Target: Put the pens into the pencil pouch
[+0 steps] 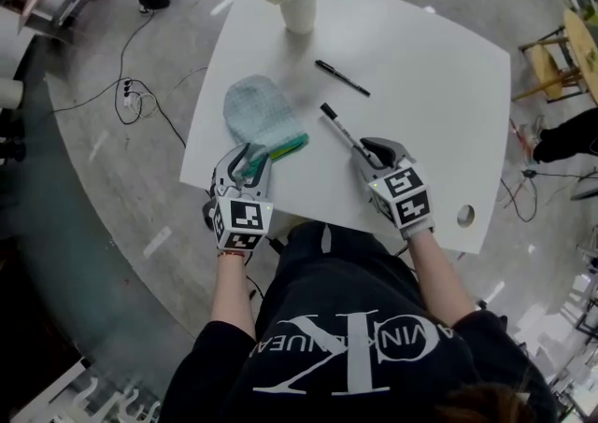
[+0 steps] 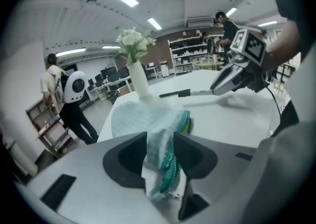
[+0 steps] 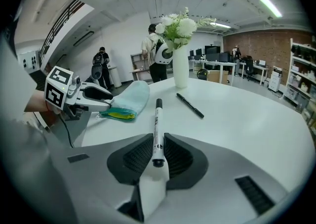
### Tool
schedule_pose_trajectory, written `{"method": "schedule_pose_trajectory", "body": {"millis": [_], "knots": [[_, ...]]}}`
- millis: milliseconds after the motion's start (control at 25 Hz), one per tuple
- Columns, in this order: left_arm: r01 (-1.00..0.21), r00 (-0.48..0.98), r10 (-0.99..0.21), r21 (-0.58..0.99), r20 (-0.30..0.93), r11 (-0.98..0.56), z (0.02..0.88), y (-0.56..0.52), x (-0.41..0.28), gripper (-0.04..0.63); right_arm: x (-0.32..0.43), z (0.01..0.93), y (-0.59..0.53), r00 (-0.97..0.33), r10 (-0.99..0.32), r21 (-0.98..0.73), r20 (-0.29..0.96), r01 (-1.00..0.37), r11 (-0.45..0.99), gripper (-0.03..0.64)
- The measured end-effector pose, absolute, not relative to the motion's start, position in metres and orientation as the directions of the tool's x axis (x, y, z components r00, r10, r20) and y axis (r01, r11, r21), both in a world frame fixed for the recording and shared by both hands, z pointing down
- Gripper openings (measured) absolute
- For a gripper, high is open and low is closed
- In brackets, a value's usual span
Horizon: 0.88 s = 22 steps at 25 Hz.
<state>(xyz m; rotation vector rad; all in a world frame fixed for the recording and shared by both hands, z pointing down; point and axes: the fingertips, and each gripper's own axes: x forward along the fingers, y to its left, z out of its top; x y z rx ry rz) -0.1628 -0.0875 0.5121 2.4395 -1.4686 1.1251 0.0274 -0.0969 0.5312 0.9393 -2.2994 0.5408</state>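
Note:
A light blue pencil pouch [image 1: 262, 113] with a teal and yellow zip lies at the white table's [image 1: 439, 85] left front. My left gripper [image 1: 250, 162] is at its near end. In the left gripper view the pouch's zip edge [image 2: 170, 161] hangs loosely between the jaws, which stand wide. My right gripper [image 1: 369, 152] is shut on a white marker pen [image 1: 341, 130] with a black cap, held above the table right of the pouch. The marker [image 3: 158, 129] points away along the jaws. A thin black pen [image 1: 342, 77] lies farther back.
A white vase [image 1: 299, 6] with white flowers stands at the table's far edge. A round hole [image 1: 464, 216] sits near the front right corner. People stand on the floor beyond the table, where cables lie, and a stool [image 1: 551, 62] is to the right.

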Motion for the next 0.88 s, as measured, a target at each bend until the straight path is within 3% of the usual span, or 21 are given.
{"method": "schedule_pose_trajectory", "body": {"millis": [240, 360, 560, 880], "knots": [[-0.679, 0.3, -0.653, -0.325, 0.696, -0.658, 0.526, -0.093, -0.153, 0.169, 0.01, 0.53, -0.088, -0.601, -0.458, -0.15, 0.655, -0.698, 0.701, 0.08], [-0.661, 0.291, -0.636, -0.331, 0.715, -0.674, 0.53, -0.094, -0.152, 0.123, 0.0, 0.529, -0.081, -0.621, -0.433, -0.159, 0.654, -0.672, 0.724, 0.08], [-0.72, 0.285, -0.664, -0.303, 0.692, -0.624, 0.524, -0.1, -0.156, 0.043, -0.021, 0.527, -0.061, -0.664, -0.378, -0.171, 0.646, -0.608, 0.776, 0.08], [-0.829, 0.275, -0.694, -0.202, 0.665, -0.522, 0.513, -0.103, -0.164, 0.031, -0.038, 0.519, -0.04, -0.709, -0.323, -0.182, 0.627, -0.536, 0.824, 0.08]]}}
